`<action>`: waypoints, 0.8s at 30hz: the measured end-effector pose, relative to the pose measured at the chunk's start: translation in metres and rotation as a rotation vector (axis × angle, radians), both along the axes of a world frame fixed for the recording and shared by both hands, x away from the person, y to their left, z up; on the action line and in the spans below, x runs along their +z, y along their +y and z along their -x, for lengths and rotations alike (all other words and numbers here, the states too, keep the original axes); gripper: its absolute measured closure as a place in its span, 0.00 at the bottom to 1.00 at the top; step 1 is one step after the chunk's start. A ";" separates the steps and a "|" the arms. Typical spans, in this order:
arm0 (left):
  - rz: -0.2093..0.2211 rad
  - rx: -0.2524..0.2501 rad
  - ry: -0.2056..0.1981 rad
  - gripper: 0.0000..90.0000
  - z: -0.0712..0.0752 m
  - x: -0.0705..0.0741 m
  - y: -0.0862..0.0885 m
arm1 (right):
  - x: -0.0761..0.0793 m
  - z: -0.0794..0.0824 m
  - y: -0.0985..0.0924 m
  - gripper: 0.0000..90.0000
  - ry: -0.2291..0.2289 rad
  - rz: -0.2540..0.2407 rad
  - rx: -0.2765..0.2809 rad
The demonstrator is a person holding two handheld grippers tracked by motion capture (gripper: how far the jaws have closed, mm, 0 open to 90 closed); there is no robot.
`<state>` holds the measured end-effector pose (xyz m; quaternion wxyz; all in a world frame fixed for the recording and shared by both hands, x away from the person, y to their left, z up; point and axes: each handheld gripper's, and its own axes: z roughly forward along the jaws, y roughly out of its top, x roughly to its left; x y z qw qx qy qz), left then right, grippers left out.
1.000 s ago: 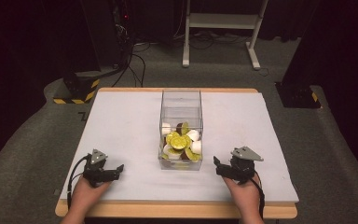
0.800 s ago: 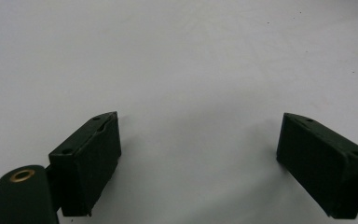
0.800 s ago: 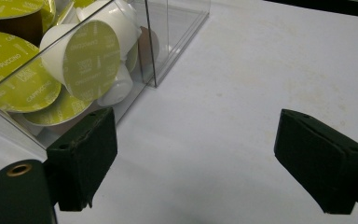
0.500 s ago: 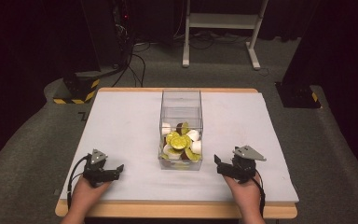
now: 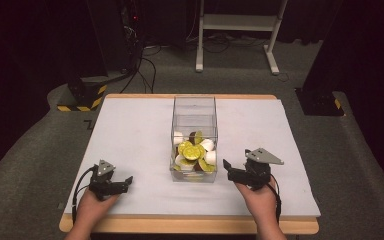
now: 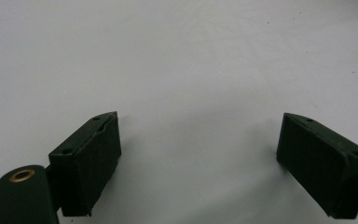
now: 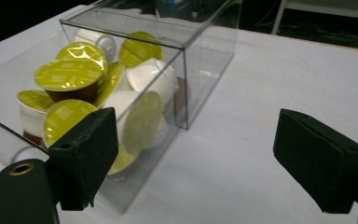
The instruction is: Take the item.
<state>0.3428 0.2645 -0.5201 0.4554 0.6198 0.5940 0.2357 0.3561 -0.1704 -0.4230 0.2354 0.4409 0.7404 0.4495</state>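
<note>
The left gripper [image 5: 111,181] is black, with a small grey three-cornered plate on top and a black cable looping behind. The right gripper [image 5: 245,172] is black too, with a bigger grey plate. Up close, its fingers [image 7: 86,156] are thick black blocks with tiny screw holes, beside a brass ring.

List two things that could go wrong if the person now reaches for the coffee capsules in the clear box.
1. The capsules lie heaped and tilted inside the tall clear box, so jaws may slip off a sloped lid or squash a cup.
2. The right gripper is open close beside the box wall; a careless swing could shove the box across the white table.
</note>
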 end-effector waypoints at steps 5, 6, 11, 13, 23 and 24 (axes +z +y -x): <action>0.004 0.004 -0.003 0.15 0.000 0.000 0.000 | 0.005 -0.002 0.014 0.16 0.001 0.001 0.040; 0.003 0.003 -0.003 0.15 0.000 0.000 0.000 | 0.006 -0.002 0.017 0.16 0.000 0.001 0.045; 0.001 0.001 -0.001 0.15 0.000 0.000 0.000 | 0.008 -0.004 0.028 0.16 0.011 -0.005 0.076; 0.005 0.004 -0.003 0.15 0.000 0.000 0.000 | 0.009 -0.005 0.033 0.16 0.025 -0.009 0.090; 0.003 0.003 -0.002 0.15 0.000 0.000 0.000 | 0.010 -0.011 0.055 0.16 0.032 -0.012 0.148; 0.004 0.003 -0.002 0.15 0.000 0.000 0.000 | 0.010 -0.012 0.057 0.16 0.033 -0.011 0.151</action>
